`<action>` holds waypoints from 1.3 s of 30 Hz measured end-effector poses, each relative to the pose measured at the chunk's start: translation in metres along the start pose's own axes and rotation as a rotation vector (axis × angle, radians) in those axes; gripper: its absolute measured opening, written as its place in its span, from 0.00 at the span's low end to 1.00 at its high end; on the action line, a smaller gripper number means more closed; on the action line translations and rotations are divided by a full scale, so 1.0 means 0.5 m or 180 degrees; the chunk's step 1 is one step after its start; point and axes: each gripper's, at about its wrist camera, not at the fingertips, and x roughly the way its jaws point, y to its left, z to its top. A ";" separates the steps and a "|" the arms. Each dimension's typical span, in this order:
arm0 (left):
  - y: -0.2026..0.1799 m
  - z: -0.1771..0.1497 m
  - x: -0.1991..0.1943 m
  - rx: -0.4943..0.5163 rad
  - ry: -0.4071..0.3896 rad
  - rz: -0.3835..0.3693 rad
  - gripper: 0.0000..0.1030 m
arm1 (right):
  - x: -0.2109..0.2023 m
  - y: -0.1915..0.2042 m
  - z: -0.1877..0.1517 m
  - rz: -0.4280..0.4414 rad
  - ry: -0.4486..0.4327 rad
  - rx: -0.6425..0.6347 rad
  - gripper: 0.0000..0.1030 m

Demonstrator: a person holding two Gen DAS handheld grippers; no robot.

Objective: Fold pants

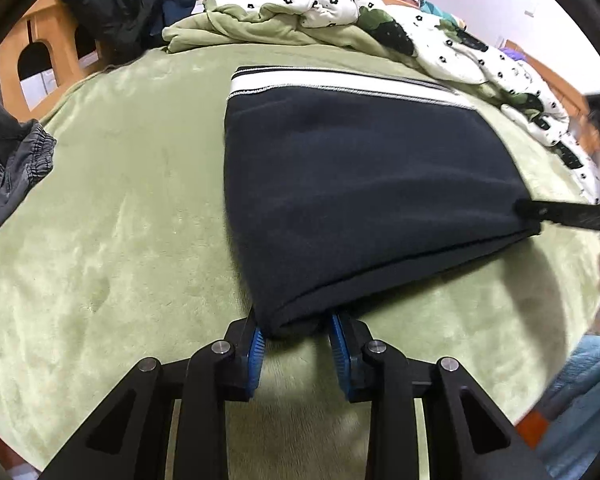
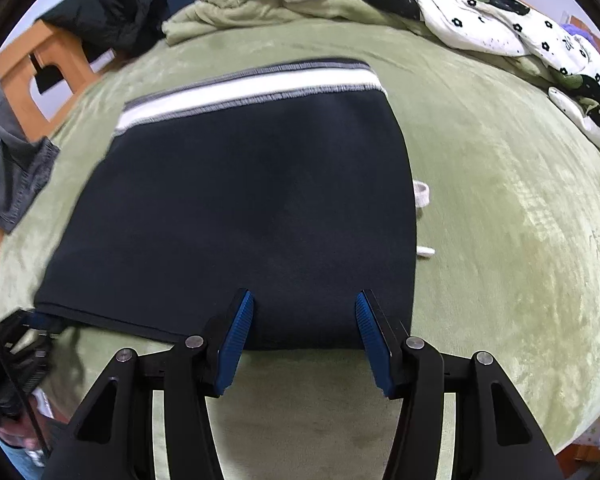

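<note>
Black linkage arms with blue ribbed pads fill the bottom of both wrist views. Nearest in the left wrist view, the left gripper (image 1: 296, 330) has its jaws drawn in close around the near corner of the pants (image 1: 356, 184): the folded dark fabric sits bunched between the two blue pads, and they look to be pressing on it, though the fabric hides the very tips. In the right wrist view, the right gripper (image 2: 304, 308) stands with its jaws about half open, straddling the near folded edge of the pants (image 2: 240, 208); the dark cloth lies between and under the pads, which stand clear of it on both sides, so it holds nothing. Seen from the left wrist, a dark finger of the right gripper reaches in at the far right corner of the garment. The pants lie folded into a flat dark rectangle on the green bed (image 1: 120, 208), with a white and grey striped waistband (image 2: 252, 88) on the far edge. Just beside the right edge of the pants, two small white objects (image 2: 422, 196) rest on the blanket. Off to the left hangs a grey garment (image 1: 8, 168) by the wooden bed frame (image 1: 40, 48). Farther back lie a black jacket (image 2: 100, 16) and a crumpled white flower-print quilt (image 2: 460, 8) heaped over green bedding.
</note>
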 end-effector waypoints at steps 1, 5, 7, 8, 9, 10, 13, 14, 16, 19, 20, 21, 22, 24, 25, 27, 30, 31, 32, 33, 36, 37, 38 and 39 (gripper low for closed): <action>0.001 -0.001 -0.007 0.0017 -0.0010 -0.0081 0.28 | 0.003 -0.002 0.001 -0.0014 0.0009 0.0002 0.51; -0.003 0.003 -0.049 0.0316 -0.0123 -0.0243 0.28 | -0.001 -0.010 0.004 -0.0001 -0.0028 0.0064 0.51; -0.010 0.002 -0.066 0.0372 -0.0179 -0.0318 0.34 | -0.005 -0.012 0.005 -0.0007 -0.0062 0.0091 0.51; -0.015 0.004 -0.075 0.0427 -0.0196 -0.0381 0.36 | -0.005 -0.012 0.006 -0.0013 -0.0073 0.0100 0.51; -0.018 0.006 -0.081 0.0454 -0.0225 -0.0383 0.36 | -0.003 -0.014 0.007 -0.0029 -0.0077 0.0105 0.51; -0.021 0.011 -0.083 0.0475 -0.0239 -0.0365 0.36 | -0.001 -0.013 0.009 -0.0053 -0.0078 0.0109 0.51; -0.021 0.023 -0.080 0.0520 -0.0246 -0.0340 0.36 | 0.000 -0.006 0.015 -0.0086 -0.0116 0.0093 0.51; -0.024 0.027 -0.081 0.0608 -0.0222 -0.0290 0.36 | -0.002 -0.003 0.016 -0.0103 -0.0149 0.0070 0.51; -0.024 0.030 -0.094 0.0669 -0.0290 -0.0205 0.36 | -0.005 0.001 0.019 -0.0132 -0.0188 0.0033 0.51; -0.012 0.043 -0.114 0.0699 -0.0399 -0.0126 0.37 | -0.004 0.001 0.022 -0.0143 -0.0177 0.0009 0.51; -0.006 0.048 -0.120 0.0614 -0.0437 -0.0188 0.41 | -0.004 -0.001 0.022 -0.0138 -0.0177 0.0022 0.51; -0.003 0.051 -0.120 0.0578 -0.0443 -0.0241 0.41 | -0.004 -0.003 0.023 -0.0131 -0.0180 0.0032 0.51; -0.002 0.054 -0.118 0.0534 -0.0464 -0.0262 0.41 | -0.004 -0.005 0.024 -0.0120 -0.0190 0.0054 0.51; -0.005 0.061 -0.102 0.0368 -0.0512 -0.0237 0.42 | -0.005 -0.007 0.029 -0.0100 -0.0219 0.0100 0.51; -0.011 0.061 -0.092 0.0317 -0.0500 -0.0239 0.42 | -0.005 -0.006 0.031 -0.0090 -0.0229 0.0114 0.51; -0.027 0.070 -0.056 0.0221 -0.0429 -0.0238 0.42 | -0.004 -0.005 0.034 -0.0066 -0.0250 0.0121 0.51; -0.056 0.085 -0.017 0.0180 -0.0455 -0.0189 0.42 | -0.002 0.000 0.037 -0.0060 -0.0329 0.0090 0.51; -0.064 0.089 -0.010 0.0173 -0.0493 -0.0159 0.42 | 0.001 0.002 0.036 -0.0076 -0.0363 0.0066 0.51; -0.072 0.093 0.002 0.0165 -0.0523 -0.0131 0.42 | 0.006 0.004 0.035 -0.0107 -0.0377 0.0037 0.51; -0.075 0.094 0.015 0.0163 -0.0477 -0.0131 0.42 | 0.011 0.006 0.034 -0.0123 -0.0379 0.0021 0.51; -0.086 0.085 0.066 0.0188 -0.0081 -0.0086 0.45 | 0.023 0.005 0.024 -0.0145 -0.0374 -0.0031 0.53; -0.091 0.078 0.066 0.0216 -0.0108 -0.0050 0.45 | 0.026 0.006 0.020 -0.0166 -0.0340 -0.0066 0.53; -0.100 0.068 0.060 0.0258 -0.0176 0.0005 0.47 | 0.025 0.007 0.016 -0.0188 -0.0325 -0.0102 0.53; -0.104 0.062 0.057 0.0274 -0.0172 0.0018 0.49 | 0.023 0.007 0.013 -0.0207 -0.0315 -0.0132 0.53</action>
